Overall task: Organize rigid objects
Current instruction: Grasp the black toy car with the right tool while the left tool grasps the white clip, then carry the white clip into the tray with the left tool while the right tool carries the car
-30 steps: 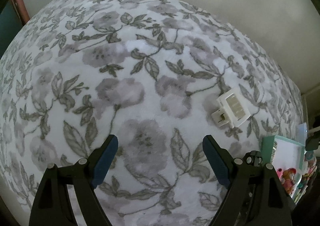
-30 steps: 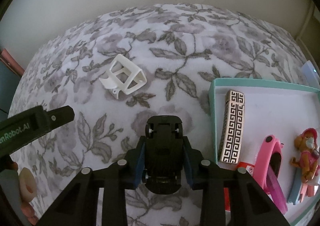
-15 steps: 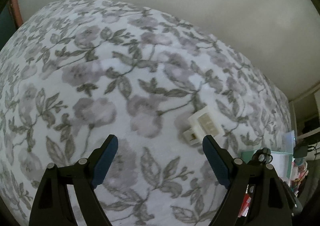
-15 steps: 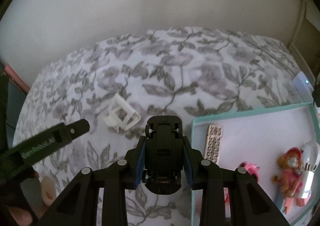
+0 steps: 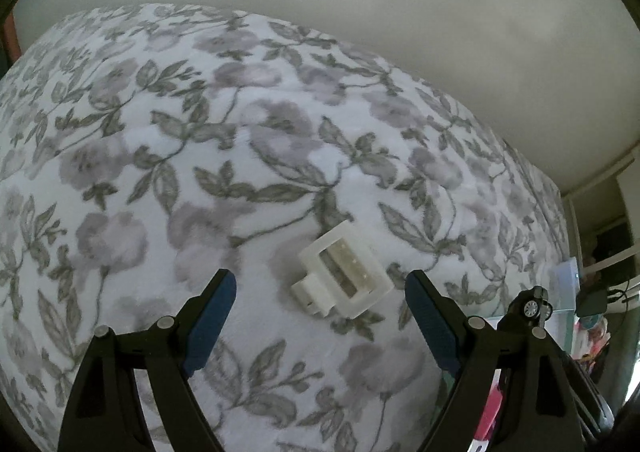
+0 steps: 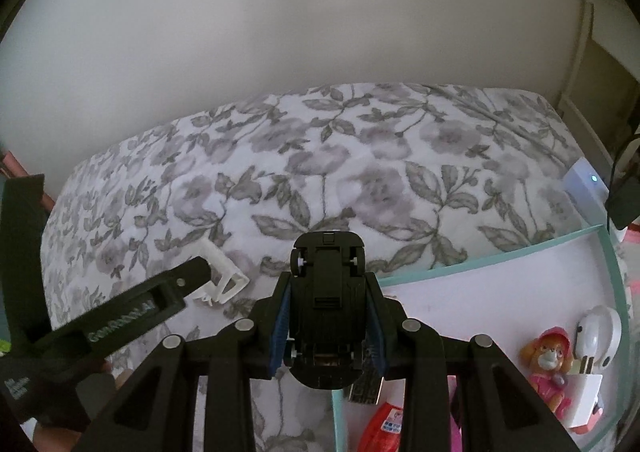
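A white plastic frame part (image 5: pixel 342 276) lies on the floral blanket (image 5: pixel 200 140), just ahead of and between the fingers of my open, empty left gripper (image 5: pixel 320 316). In the right wrist view the same part (image 6: pixel 222 272) lies left of centre, partly hidden by the left gripper's finger. My right gripper (image 6: pixel 329 308) is shut on a black toy car (image 6: pixel 326 292), underside up, held above the blanket beside the left edge of the teal-rimmed tray (image 6: pixel 500 252). The car's wheel also shows in the left wrist view (image 5: pixel 531 307).
The tray holds a pink pup figure (image 6: pixel 548 360), a white charger plug (image 6: pixel 592 356), a red packet (image 6: pixel 384 428) and a patterned bar mostly hidden under my gripper. A white device with a blue light (image 6: pixel 586 182) and a dark cable sit at the bed's right edge. A pale wall stands behind.
My left gripper has moved toward the white part, which now sits between its fingers. My right gripper has lifted and tilted up with the car; the tray shifted lower right in view.
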The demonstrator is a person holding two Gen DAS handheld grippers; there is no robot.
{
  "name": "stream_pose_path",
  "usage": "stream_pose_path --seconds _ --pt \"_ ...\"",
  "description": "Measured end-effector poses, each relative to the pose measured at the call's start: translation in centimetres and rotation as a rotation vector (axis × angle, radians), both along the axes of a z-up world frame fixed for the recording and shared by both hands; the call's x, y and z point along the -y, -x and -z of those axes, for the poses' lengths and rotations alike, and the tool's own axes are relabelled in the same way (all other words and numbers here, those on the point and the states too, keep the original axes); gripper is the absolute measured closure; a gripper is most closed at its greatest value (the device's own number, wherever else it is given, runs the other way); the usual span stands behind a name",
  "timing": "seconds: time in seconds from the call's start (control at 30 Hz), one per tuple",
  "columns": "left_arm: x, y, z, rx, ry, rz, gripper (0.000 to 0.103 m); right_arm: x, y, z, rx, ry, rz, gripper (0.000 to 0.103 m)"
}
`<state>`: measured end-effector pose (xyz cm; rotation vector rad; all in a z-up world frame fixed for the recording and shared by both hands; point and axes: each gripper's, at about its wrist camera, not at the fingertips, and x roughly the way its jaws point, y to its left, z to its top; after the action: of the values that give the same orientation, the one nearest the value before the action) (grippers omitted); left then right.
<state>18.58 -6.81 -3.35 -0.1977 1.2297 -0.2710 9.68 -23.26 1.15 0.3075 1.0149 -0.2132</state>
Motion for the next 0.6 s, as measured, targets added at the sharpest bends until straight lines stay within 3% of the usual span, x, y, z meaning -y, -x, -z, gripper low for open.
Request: stream_pose_path --seconds 0.37,0.53,0.6 --pt "1.9 -0.7 2.0 0.012 -0.031 0.005 0.018 1.1 -0.4 1.6 -0.024 -0.025 0.013 0.067" --pt "2.1 -0.7 2.3 0.006 -0.025 0.007 0.042 1.1 -0.5 1.9 -0.03 -0.032 0.013 0.067" --pt "2.0 -0.7 2.2 0.006 -0.02 0.011 0.043 1.0 -0.5 2.0 -0.031 -0.033 0.01 0.067"
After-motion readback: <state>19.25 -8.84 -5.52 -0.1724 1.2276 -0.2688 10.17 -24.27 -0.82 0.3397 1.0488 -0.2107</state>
